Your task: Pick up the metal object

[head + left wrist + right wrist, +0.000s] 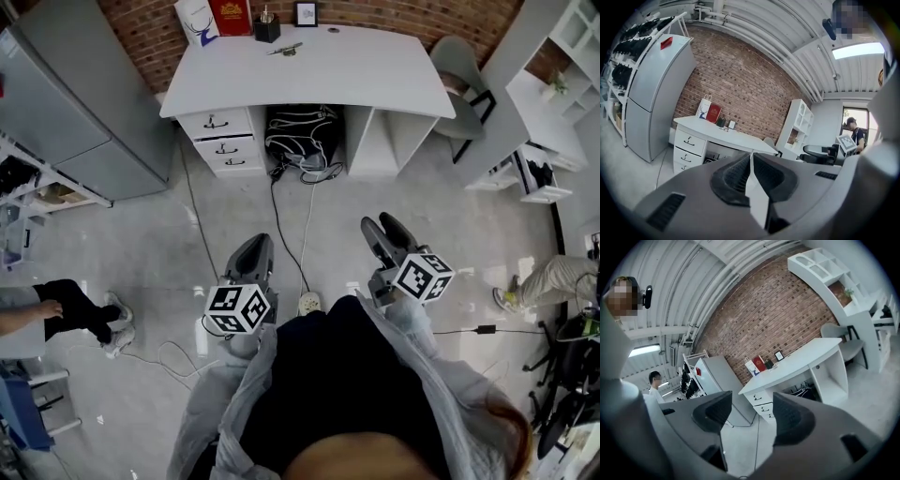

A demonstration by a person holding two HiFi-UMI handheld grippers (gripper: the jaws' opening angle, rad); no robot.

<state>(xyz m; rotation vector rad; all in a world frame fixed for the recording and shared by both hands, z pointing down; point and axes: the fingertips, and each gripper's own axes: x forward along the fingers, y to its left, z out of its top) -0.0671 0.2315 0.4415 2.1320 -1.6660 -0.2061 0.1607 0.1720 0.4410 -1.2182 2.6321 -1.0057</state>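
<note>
Your left hand-held gripper (257, 246) was closed on nothing, and your right hand-held gripper (381, 227) gaped wide, empty. The slim, silvery metal object (285, 49) lay on the white desk (375, 75), near a black pen pot (267, 29).

I'm facing the white desk (309, 70): brick wall (394, 11) behind it, grey fridge (75, 103) left of it, chair (459, 64) to its right, glossy floor (141, 262) before it.

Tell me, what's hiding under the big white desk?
Under the desk: three drawers on one side, a black bag with tangled cables in the middle gap, an open white compartment on the other. Whatever sits behind the bag is covered and dark.
</note>
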